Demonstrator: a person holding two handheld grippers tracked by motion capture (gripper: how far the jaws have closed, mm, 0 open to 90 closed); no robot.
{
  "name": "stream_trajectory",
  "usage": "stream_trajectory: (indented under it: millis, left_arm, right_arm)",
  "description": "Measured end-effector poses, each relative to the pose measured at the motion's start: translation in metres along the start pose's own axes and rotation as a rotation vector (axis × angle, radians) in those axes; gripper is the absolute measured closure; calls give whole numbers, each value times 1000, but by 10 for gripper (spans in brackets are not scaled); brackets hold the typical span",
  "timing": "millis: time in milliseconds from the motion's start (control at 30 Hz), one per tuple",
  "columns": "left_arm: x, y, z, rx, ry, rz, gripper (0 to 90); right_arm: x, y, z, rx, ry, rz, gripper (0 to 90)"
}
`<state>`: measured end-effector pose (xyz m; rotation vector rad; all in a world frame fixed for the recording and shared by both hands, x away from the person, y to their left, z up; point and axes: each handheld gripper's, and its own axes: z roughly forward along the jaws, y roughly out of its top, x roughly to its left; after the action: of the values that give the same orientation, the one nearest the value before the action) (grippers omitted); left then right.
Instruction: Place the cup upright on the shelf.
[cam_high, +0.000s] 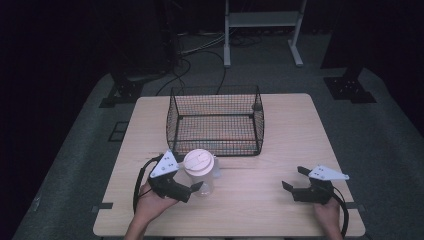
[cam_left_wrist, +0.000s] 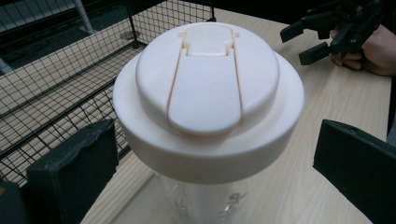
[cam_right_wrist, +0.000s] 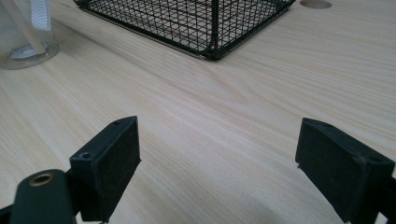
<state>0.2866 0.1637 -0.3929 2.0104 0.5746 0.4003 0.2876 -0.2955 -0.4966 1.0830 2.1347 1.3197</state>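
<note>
While upright, shaker bottle (cam_left_wrist: 208, 107) between spread jaws, untouched

A pale wooden table (cam_high: 280, 200) stands lit in a darkened room.
Grey carpet (cam_high: 385, 150) surrounds it; beyond, a white metal frame (cam_high: 262, 20), black cables (cam_high: 200, 55) and black stand bases (cam_high: 349, 89) fade into shadow.

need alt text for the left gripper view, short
A clear shaker bottle with a cream flip-top lid stands between the open left tongs, not yet gripped. A black wire basket sits behind on the wooden table; the right tongs hover beyond.
</note>
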Motion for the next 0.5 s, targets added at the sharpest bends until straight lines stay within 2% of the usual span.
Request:
stream_trajectory:
  millis: [500]
  left_arm:
    - [4, 11, 16, 85, -12, -8, 0]
  right_arm:
    - [0, 0, 0, -1, 3, 2, 129]
